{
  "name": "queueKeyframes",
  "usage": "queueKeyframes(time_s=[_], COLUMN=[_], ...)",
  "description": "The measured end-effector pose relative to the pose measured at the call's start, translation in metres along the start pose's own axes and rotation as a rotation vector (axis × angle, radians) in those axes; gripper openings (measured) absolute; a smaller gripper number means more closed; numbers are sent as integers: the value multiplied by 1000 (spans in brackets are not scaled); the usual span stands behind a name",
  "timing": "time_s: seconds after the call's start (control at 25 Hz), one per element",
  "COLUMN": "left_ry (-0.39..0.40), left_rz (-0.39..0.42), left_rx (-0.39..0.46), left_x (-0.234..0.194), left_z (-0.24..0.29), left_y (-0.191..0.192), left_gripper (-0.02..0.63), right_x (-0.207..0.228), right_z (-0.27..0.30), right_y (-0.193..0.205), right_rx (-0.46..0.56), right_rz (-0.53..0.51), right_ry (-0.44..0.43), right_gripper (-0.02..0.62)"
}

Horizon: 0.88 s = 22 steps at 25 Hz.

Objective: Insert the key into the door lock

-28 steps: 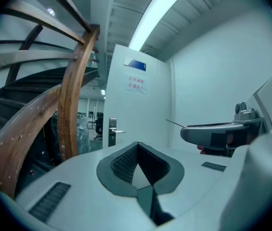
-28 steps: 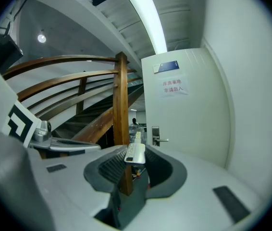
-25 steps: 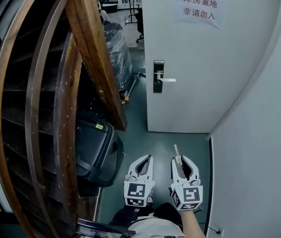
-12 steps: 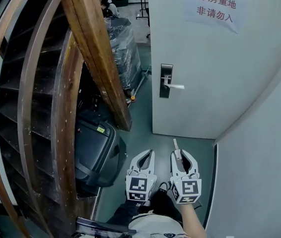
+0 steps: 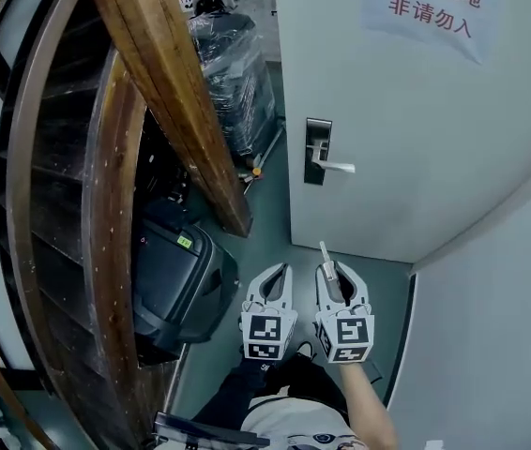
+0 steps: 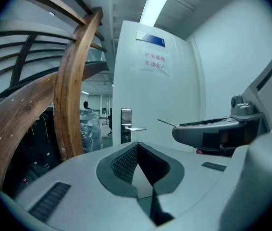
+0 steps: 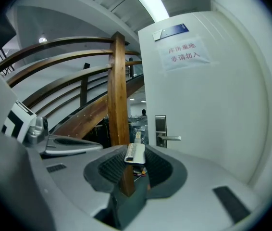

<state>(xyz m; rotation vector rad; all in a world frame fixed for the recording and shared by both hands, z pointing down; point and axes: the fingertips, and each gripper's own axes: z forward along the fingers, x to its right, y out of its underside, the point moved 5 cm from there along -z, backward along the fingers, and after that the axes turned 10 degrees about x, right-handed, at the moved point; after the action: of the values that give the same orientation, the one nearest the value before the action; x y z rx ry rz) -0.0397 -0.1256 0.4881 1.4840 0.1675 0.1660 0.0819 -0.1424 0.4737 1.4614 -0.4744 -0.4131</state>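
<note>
A white door (image 5: pixel 406 139) stands ahead, with a steel lock plate (image 5: pixel 318 151) and a lever handle (image 5: pixel 338 167) near its left edge. My right gripper (image 5: pixel 333 272) is shut on a silver key (image 5: pixel 324 257) whose blade points up toward the door, still well short of the lock. In the right gripper view the key (image 7: pixel 135 153) lies between the pads, and the lock plate (image 7: pixel 160 129) is far beyond it. My left gripper (image 5: pixel 280 270) is held beside the right one, shut and empty. The lock plate (image 6: pixel 126 125) also shows in the left gripper view.
A curved wooden stair stringer (image 5: pixel 167 92) and rails fill the left. A black hard case (image 5: pixel 176 284) sits under the stairs, and a plastic-wrapped stack (image 5: pixel 233 64) stands behind it. A white wall (image 5: pixel 500 326) closes the right side. A paper sign (image 5: pixel 432 3) is on the door.
The view has moved closer to the door, so the lock looks larger and nearer. Both grippers have drifted slightly forward and closer together, with the key still held.
</note>
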Motion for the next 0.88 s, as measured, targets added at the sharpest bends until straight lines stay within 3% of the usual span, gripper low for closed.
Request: queueKeyframes(time_s=[0.28, 0.48, 0.88], left_ry=[-11, 23, 17], left_rz=[0, -12, -35], left_rx=[-29, -21, -46], left_x=[-28, -51, -101], left_z=[36, 55, 71], left_y=[18, 43, 118], left_gripper=[2, 2, 2], right_x=[24, 32, 77], right_z=[67, 119, 216], right_y=[29, 62, 113], right_rx=[-63, -84, -77], right_rz=[-3, -30, -56], right_ry=[14, 33, 137], right_gripper=[118, 118, 118])
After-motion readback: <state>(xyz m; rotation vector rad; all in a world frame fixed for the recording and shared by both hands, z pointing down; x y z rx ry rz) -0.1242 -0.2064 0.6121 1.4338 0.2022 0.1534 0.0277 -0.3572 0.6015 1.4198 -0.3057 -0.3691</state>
